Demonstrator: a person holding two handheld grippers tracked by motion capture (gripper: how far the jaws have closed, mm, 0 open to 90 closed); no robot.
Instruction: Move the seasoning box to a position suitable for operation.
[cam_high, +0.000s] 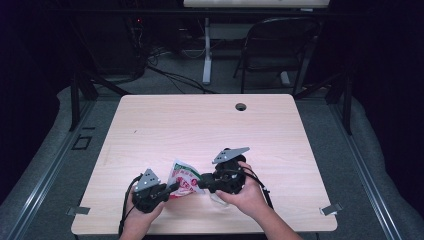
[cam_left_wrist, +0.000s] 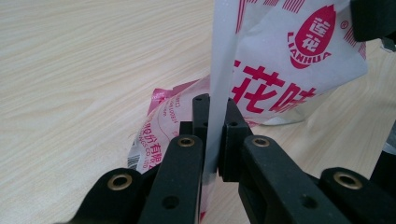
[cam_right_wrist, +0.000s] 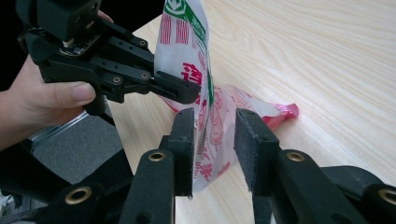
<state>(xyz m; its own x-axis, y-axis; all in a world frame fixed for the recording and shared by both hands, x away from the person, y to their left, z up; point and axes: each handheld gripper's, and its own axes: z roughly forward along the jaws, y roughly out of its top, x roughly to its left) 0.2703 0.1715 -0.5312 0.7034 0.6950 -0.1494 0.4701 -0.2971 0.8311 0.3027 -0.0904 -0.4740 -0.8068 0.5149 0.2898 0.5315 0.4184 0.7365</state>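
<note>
A white packet with red print (cam_high: 182, 179) stands crumpled near the table's front edge, between my two grippers. My left gripper (cam_high: 173, 188) is shut on the packet's flat sealed edge; in the left gripper view its jaws (cam_left_wrist: 215, 135) pinch that white strip, and the printed face (cam_left_wrist: 289, 70) rises beyond. My right gripper (cam_high: 200, 183) comes in from the right. In the right gripper view its jaws (cam_right_wrist: 215, 149) stand apart around the packet's lower part (cam_right_wrist: 212, 140), with a gap on the right-hand side. The left gripper (cam_right_wrist: 182, 91) grips the packet higher up there.
The light wooden table (cam_high: 210, 125) stretches bare behind the packet, with a cable hole (cam_high: 241, 106) near its far edge. A dark chair (cam_high: 275, 45) and a desk leg (cam_high: 206, 50) stand beyond the table. The front edge lies just under both hands.
</note>
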